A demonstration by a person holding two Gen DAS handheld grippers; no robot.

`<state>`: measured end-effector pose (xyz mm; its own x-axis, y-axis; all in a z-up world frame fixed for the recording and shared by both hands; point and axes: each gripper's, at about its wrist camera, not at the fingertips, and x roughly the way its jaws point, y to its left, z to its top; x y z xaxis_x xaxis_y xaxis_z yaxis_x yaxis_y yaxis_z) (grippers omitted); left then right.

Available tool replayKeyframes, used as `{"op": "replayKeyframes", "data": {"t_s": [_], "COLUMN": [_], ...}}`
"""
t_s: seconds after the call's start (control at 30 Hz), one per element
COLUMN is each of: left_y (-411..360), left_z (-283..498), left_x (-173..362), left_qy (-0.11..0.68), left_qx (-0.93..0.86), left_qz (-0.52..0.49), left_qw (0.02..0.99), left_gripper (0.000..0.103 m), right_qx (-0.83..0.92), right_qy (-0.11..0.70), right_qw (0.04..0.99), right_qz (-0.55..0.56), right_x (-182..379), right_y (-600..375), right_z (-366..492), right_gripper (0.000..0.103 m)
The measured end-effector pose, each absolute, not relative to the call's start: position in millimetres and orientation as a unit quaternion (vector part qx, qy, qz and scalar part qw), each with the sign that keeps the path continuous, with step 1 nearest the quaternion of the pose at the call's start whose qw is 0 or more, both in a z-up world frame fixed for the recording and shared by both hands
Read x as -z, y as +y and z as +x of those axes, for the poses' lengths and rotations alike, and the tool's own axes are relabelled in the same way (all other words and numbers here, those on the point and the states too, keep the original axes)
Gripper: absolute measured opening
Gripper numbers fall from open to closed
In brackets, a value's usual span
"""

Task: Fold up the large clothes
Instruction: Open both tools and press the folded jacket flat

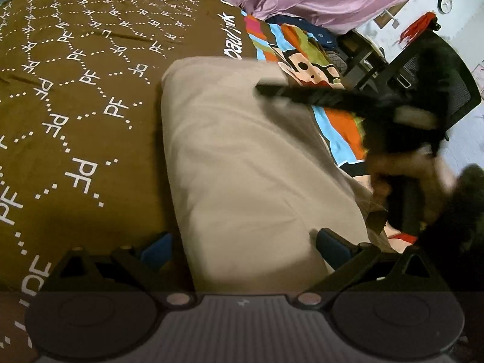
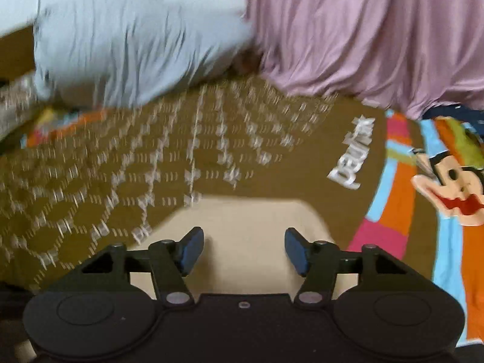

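- One beige folded garment lies on the brown bedspread, its long axis running from the left gripper away toward the cartoon monkey print.
- Both grippers, the right gripper included, have fingers spread, holding nothing.
- One purple cloth lies beyond the bedspread.

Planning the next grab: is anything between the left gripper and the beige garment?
Nothing visible. The left gripper is open right over the folded beige garment on the brown bedspread. The right gripper reaches over its far corner, blurred.
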<state>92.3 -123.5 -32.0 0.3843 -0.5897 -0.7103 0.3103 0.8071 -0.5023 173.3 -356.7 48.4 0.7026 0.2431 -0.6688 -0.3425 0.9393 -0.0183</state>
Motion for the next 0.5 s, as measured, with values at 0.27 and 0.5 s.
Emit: {"op": "replayKeyframes", "data": {"t_s": [0.27, 0.5], "left_y": [-127, -118], "left_z": [96, 94], "left_x": [38, 30], "left_qy": [0.486, 0.479], "left_qx": [0.28, 0.288], "left_qz": [-0.141, -0.159], "left_qw": [0.816, 0.814], "left_gripper": [0.103, 0.101], "right_qx": [-0.135, -0.108], "right_qy": [0.399, 0.39], "right_qw": [0.906, 0.914], "right_qz": [-0.032, 0.014], "right_x": [3, 0], "right_y": [-363, -374], "right_z": [178, 165], "right_gripper": [0.06, 0.06]}}
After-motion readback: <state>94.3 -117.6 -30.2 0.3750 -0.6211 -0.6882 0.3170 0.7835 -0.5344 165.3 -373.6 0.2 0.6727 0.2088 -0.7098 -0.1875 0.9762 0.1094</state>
